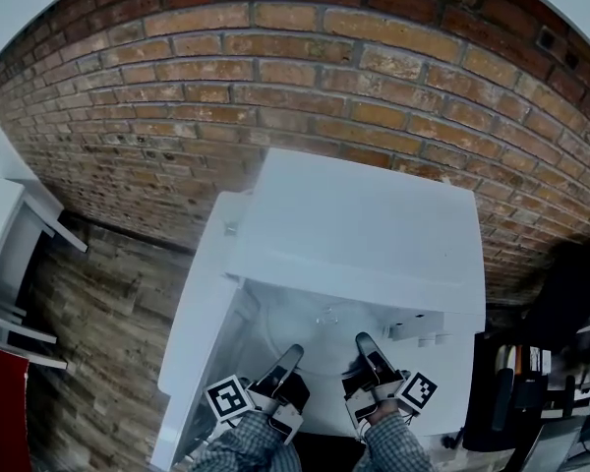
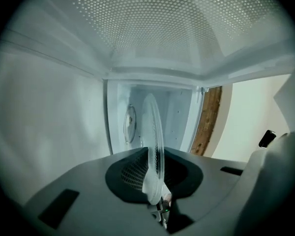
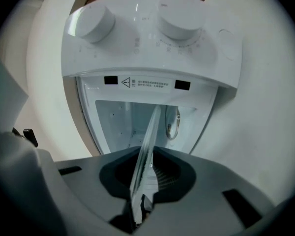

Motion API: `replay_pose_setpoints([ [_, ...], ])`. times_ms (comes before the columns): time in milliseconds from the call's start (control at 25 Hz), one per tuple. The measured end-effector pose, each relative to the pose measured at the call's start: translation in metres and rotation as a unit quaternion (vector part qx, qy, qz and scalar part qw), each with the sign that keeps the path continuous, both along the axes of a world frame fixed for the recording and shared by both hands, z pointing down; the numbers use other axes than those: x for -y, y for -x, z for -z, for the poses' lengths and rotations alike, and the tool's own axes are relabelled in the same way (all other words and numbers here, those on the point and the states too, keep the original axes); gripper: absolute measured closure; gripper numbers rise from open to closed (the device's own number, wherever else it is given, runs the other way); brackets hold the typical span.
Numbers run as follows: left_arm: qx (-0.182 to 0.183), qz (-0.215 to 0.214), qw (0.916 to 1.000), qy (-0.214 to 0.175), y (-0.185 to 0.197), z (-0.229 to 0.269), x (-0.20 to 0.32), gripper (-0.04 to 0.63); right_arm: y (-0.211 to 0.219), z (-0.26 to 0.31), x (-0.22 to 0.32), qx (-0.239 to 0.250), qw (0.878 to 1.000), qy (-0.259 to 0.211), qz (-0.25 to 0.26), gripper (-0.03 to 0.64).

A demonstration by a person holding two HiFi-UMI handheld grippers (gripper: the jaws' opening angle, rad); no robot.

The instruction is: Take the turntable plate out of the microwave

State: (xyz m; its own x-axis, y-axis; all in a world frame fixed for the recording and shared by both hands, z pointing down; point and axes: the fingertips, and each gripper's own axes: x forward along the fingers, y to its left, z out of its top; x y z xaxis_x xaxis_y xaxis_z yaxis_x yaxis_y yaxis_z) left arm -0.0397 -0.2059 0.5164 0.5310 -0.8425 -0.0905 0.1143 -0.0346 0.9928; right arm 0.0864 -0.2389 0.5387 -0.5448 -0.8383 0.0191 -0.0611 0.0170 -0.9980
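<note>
The left gripper point(image 1: 291, 355) and right gripper point(image 1: 366, 344) clamp narrowly on the turntable plate point(image 1: 324, 330) at its near rim. Uneven pulling could make it slip or strike the microwave point(image 1: 354, 224).

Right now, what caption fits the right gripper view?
Right claw grips the glass turntable plate edge-on before the open white microwave.

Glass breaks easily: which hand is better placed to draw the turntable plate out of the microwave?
Neither over the other: left claw and right claw each clamp the near rim of the turntable plate, so probably both together.
</note>
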Motion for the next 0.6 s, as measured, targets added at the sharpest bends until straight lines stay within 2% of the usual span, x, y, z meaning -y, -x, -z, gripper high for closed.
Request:
replay_pose_setpoints([
  [600, 0.011, -0.019, 0.9997, -0.01, 0.001, 0.008, -0.06, 0.546, 0.0, 0.007, -0.062, 0.012, 1.0, -0.01, -0.014, 0.568],
])
